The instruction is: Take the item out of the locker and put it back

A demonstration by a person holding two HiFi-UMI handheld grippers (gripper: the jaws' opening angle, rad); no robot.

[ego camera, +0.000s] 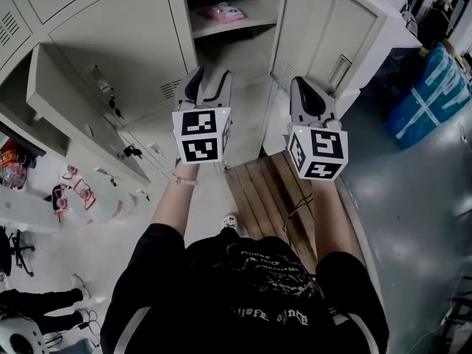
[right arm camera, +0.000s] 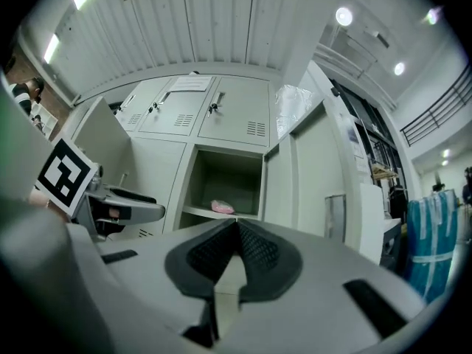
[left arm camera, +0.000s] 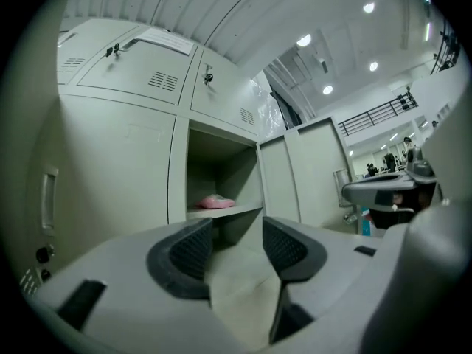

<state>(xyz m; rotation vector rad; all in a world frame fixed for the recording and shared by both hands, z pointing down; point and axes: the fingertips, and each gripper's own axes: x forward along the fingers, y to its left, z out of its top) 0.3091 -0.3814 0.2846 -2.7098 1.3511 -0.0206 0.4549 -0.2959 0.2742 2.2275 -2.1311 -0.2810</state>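
L fingers [left arm camera: 188, 253]: apart, clear gap betw. pads. We see only the locker front thru it; nothing held.
R fingers [right arm camera: 258, 255]: pads pressed tip to tip, nothing betw. them.
L gripper [ego camera: 211, 76]: held out in front of the chest, marker cube facing the head cam, jaws aimed at the locker.
R gripper [ego camera: 304, 84]: beside L gripper, not touching it, approx. same height, aimed the same way.
Wooden slats [ego camera: 269, 190]: low on the floor below R gripper, near the person's feet.
Locker [ego camera: 133, 43]: pale grey bank of compartments. One compartment directly ahead of both grippers is open.
Door [ego camera: 302, 28]: swung open to the right of that compartment.
Second door [ego camera: 74, 109]: open, lower left of the bank.
Shelf [ego camera: 243, 22]: inside the open compartment.
Pink item [ego camera: 225, 12]: lying on the shelf, left of centre. We note it well apart from both grippers, untouched.
Blue bag [ego camera: 431, 94]: on the floor far right, past the open door.
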